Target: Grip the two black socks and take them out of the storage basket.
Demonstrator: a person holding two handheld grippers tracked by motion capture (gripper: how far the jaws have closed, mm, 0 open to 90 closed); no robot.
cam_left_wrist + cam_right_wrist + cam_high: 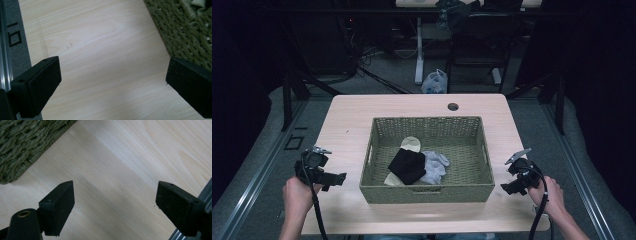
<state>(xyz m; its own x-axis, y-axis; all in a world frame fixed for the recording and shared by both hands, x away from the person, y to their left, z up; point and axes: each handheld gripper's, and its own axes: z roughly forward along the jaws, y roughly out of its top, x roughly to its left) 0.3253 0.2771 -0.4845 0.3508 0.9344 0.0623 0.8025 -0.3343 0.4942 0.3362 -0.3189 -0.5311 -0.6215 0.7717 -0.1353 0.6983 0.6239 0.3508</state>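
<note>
Nearest the camera, a person's 2 hands each hold a gripper over a pale wooden table [347, 120]. The left gripper [337, 179] sits just left of a woven basket [427, 192], jaws spread wide with nothing between them but bare tabletop. The right gripper [508, 189] sits just right of the basket, equally wide open and holding nothing. They flank the basket, likely poised to reach in. Inside it, toward the front, lie a black sock [407, 166], a grey sock [435, 165] touching it, and a cream sock [411, 144] behind. Farther off, a dark floor holds a plastic bag [435, 81].
</note>
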